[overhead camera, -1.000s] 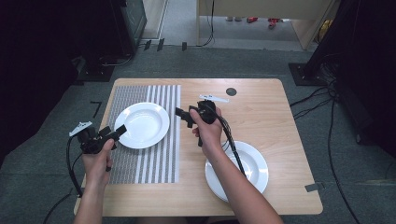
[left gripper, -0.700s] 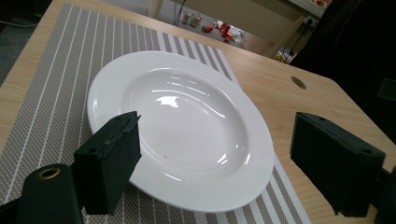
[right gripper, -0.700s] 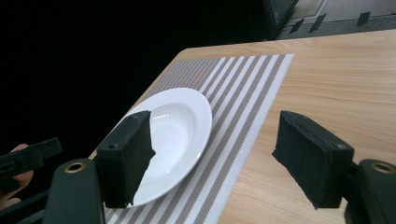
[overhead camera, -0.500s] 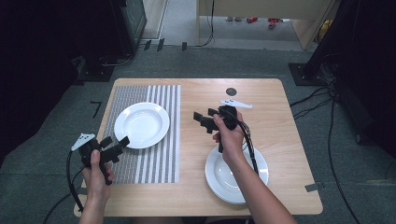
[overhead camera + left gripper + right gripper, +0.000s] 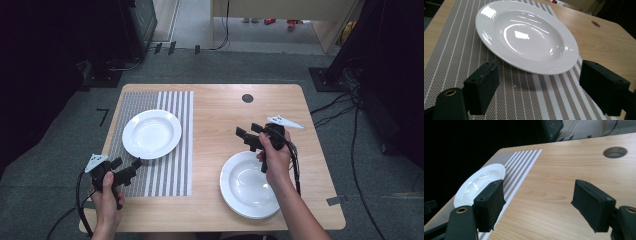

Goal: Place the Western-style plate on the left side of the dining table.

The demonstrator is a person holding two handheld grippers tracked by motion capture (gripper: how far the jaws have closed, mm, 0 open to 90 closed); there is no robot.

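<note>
High view, near to far. At the lower left of the frame, the left gripper (image 5: 129, 167) is held over the near edge of the striped placemat (image 5: 170, 170), its jaws apart with nothing between them; in the left gripper view the same jaws (image 5: 537, 86) stand wide just short of the rim of the plate on the placemat (image 5: 524, 35). At the lower right of centre, a second white plate (image 5: 240, 192) lies on the bare wooden table (image 5: 215, 110), partly under the person's right forearm. Just beyond its far rim, the right gripper (image 5: 248, 135) hangs above the wood, jaws apart and empty, having just been opening. Farther back, left of centre, the plate on the placemat (image 5: 151, 133) lies well apart from both grippers.
</note>
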